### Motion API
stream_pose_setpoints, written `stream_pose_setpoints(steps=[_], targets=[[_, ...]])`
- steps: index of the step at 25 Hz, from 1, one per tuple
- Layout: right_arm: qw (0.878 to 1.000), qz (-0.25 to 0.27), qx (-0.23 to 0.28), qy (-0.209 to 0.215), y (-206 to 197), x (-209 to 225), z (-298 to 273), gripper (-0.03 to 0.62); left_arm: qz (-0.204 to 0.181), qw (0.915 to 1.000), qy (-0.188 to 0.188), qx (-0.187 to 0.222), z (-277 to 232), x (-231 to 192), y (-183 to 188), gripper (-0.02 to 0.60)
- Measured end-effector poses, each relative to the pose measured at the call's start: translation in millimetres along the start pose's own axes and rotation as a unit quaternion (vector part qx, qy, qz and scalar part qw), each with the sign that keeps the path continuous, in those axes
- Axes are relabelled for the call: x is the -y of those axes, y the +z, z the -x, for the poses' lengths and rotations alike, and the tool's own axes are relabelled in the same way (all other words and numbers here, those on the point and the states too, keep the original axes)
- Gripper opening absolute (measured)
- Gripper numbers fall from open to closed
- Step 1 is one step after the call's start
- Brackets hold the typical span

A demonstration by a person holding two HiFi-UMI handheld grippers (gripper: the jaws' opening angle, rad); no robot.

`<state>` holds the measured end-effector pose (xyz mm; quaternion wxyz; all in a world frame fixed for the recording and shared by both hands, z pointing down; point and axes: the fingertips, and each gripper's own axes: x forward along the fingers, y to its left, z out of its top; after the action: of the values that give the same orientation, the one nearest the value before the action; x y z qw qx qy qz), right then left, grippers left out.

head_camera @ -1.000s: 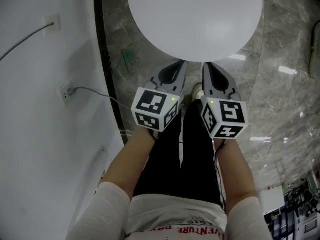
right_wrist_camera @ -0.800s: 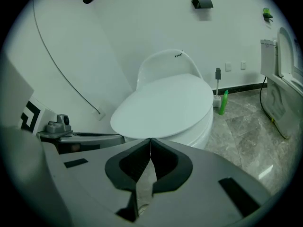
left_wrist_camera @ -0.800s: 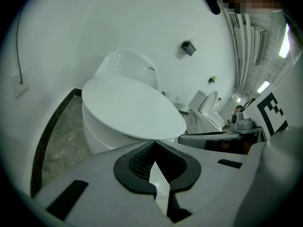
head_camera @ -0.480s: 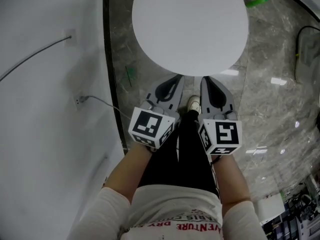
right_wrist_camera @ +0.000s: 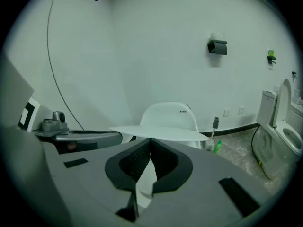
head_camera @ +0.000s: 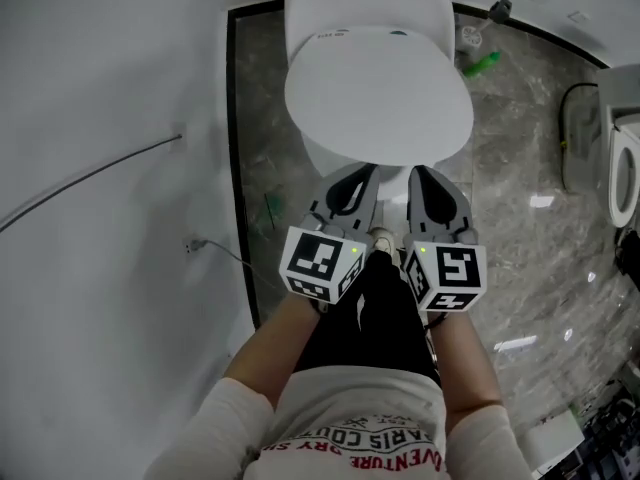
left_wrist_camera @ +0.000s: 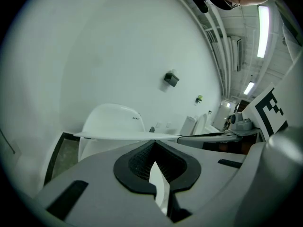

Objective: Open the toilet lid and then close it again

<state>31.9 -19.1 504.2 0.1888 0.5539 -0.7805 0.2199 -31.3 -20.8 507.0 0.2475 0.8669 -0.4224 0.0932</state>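
A white toilet stands against the wall with its lid (head_camera: 378, 93) down flat over the bowl. My left gripper (head_camera: 362, 173) and right gripper (head_camera: 418, 175) hang side by side just in front of the lid's near edge, above the floor, touching nothing. Both are shut and hold nothing. In the left gripper view the closed jaws (left_wrist_camera: 154, 143) point at the lid (left_wrist_camera: 128, 136), which shows edge-on as a thin plate. The right gripper view shows the same: shut jaws (right_wrist_camera: 150, 141) aimed at the lid (right_wrist_camera: 161, 132).
A white wall runs along the left, with a socket and cable (head_camera: 193, 245). A green bottle (head_camera: 481, 64) and a brush holder (head_camera: 470, 36) stand right of the toilet. A second toilet (head_camera: 625, 168) is at the far right. The person's shoe (head_camera: 381, 238) is between the grippers.
Both grippers have risen together, still shut and side by side. The toilet now looks smaller and farther, with its whole lid and rear part in view.
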Motion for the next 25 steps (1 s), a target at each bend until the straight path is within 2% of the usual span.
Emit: stream_pose_setpoints(steps=[5, 10, 19, 25], targets=[[0.999, 0.028, 0.02, 0.002, 51, 8, -10, 0.012, -0.019, 0.9997, 0.006, 0.014, -16, -6, 51, 0.003], [0.999, 0.025, 0.019, 0.023, 93, 18, -21, 0.012, -0.025, 0.9995, 0.02, 0.008, -32, -13, 93, 0.003], [0.998, 0.022, 0.006, 0.051, 159, 42, -58, 0.012, -0.022, 0.9972, 0.072, -0.002, -72, -39, 160, 0.003], [0.998, 0.019, 0.018, 0.065, 204, 58, -90, 0.012, -0.035, 0.9947, 0.096, 0.012, -104, -58, 204, 0.003]])
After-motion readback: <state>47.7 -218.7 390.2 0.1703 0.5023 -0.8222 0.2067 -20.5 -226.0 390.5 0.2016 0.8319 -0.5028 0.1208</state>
